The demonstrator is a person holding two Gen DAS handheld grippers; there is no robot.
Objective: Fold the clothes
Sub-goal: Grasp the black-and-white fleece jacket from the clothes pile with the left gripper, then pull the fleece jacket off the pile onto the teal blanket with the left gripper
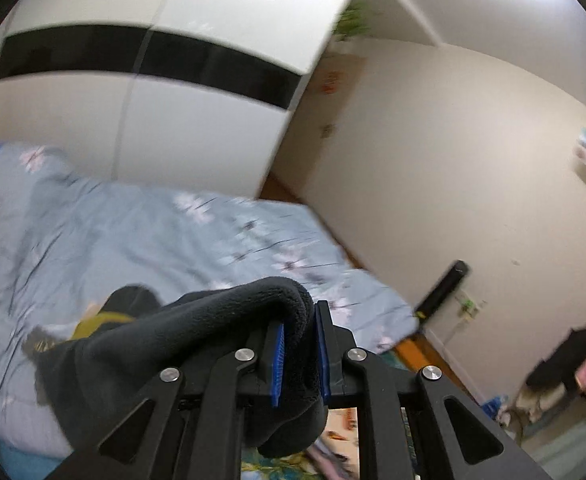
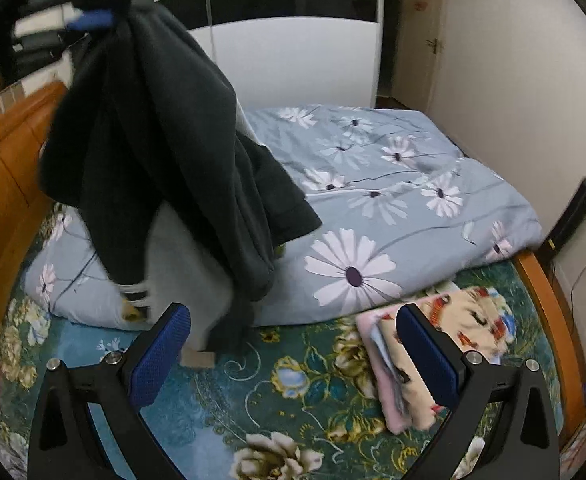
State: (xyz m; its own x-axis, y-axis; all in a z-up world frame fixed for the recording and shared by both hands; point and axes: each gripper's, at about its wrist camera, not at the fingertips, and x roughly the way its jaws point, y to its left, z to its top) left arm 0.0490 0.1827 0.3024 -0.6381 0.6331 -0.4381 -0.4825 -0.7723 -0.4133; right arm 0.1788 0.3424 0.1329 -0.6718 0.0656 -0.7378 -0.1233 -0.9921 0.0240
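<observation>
Fingers [image 1: 279, 364], left gripper [image 1: 300, 354]: blue-padded, pinching a thick fold of the dark fleece garment [image 1: 197, 328] between them; the fabric is bulging over the top of the pads and hanging below them.

Fingers [image 2: 161, 354], right gripper [image 2: 293, 356]: spread wide apart, holding nothing, hovering over the near part of the bed.

Dark fleece garment, right wrist view [image 2: 165, 152]: hanging from the left gripper at the upper left [image 2: 93, 20], draping down in long folds with its lower end reaching the bed. A striped cuff [image 2: 135, 294] is showing at the lower left of the hanging cloth, with a yellow patch just below it.

Pale grey cloth [image 2: 189, 264]: showing behind and beneath the dark folds; whether it is part of the same garment cannot be told.

Blue-grey duvet with white daisies [image 2: 373, 200]: lying across the far and middle part of the bed.

Teal floral bedspread [image 2: 277, 392]: covering the near part of the bed.

Folded printed cloth [image 2: 433, 360]: lying on the bedspread to the near right, partly behind the right finger.

White wardrobe with a black band [image 2: 293, 40]: standing beyond the bed.
</observation>
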